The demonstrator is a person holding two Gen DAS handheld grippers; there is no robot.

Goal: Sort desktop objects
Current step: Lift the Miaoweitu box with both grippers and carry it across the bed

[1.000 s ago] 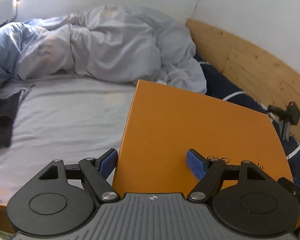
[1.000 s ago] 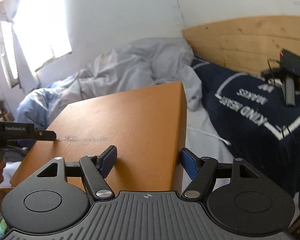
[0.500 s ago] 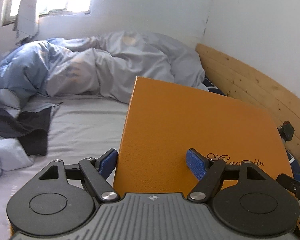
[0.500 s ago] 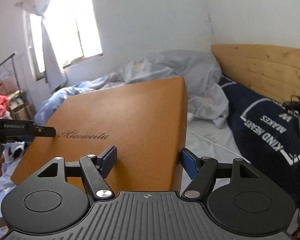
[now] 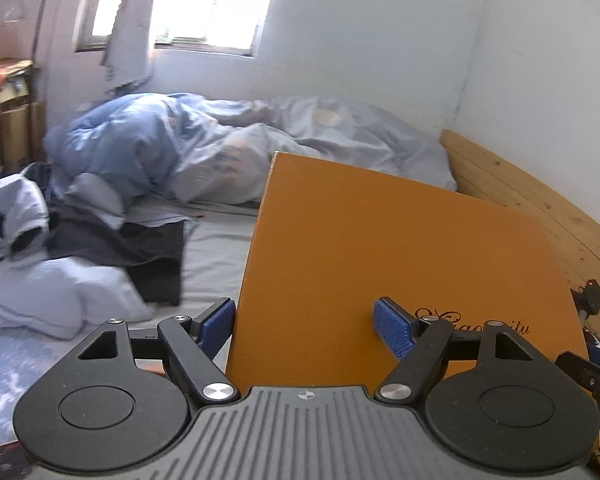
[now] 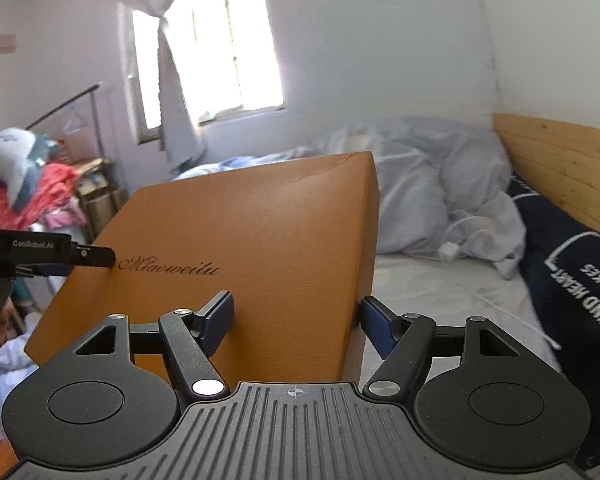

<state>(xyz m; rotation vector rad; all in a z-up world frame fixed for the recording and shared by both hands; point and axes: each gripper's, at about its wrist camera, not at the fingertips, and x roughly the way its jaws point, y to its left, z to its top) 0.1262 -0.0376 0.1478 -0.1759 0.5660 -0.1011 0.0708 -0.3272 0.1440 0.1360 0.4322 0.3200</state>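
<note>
Left gripper [image 5: 305, 324]: blue pads spread wide, astride the left edge of the orange box [image 5: 380, 264]; whether the pads pressed on it could not be told
Right gripper [image 6: 297, 322]: blue pads spread wide, astride the box's right corner; clamping could not be told
Orange box: flat lid with dark script lettering, lifted between both tools, tilted up away from the cameras, above the bed [image 5: 216, 248]
Bed: grey sheet, rumpled pale blue duvet [image 5: 228, 148] behind the box, dark garment [image 5: 140, 248] to the left, navy printed blanket [image 6: 572, 272] to the right
Wooden headboard [image 6: 560, 160]: along the right wall
Window [image 6: 228, 48]: bright, with a curtain
</note>
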